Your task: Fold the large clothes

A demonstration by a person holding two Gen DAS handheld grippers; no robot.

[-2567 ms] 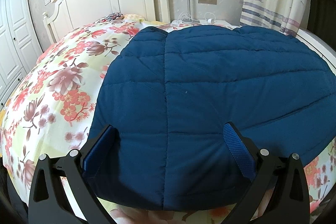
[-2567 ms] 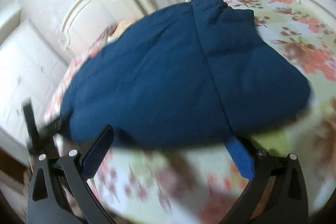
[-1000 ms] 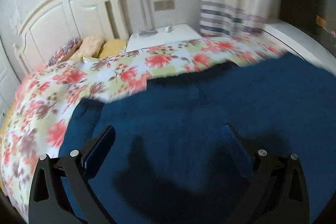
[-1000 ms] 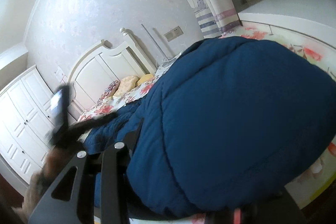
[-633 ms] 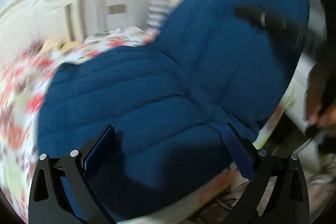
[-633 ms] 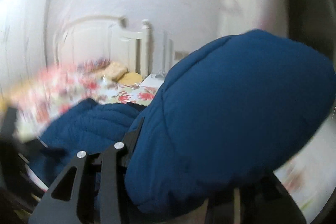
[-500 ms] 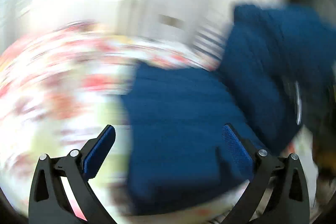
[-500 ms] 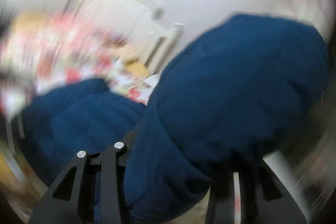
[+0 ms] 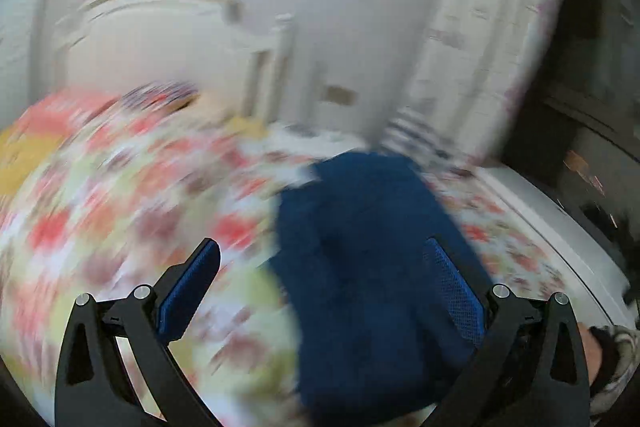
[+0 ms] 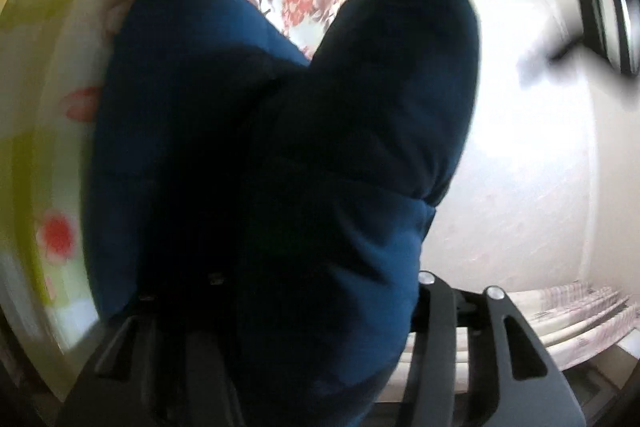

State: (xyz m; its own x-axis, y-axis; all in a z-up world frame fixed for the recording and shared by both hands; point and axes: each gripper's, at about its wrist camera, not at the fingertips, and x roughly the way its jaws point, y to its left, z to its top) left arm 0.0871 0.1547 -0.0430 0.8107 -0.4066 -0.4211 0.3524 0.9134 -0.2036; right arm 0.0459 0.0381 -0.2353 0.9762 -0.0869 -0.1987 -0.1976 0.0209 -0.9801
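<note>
The blue coat [image 10: 280, 167] lies bunched on the flowery bed [image 9: 100, 211], between your right tongs [image 10: 280, 327] as they open, so let go slowly; left tongs [image 9: 320, 287] are spread, empty, coat toward 1 o'clock.

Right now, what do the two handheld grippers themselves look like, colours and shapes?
The left gripper has black angular fingers with triangular cut-outs, silver screw heads and textured blue pads. The right gripper shows the same black frame and silver screws; its pads are hidden behind blue cloth. No cables show.
</note>
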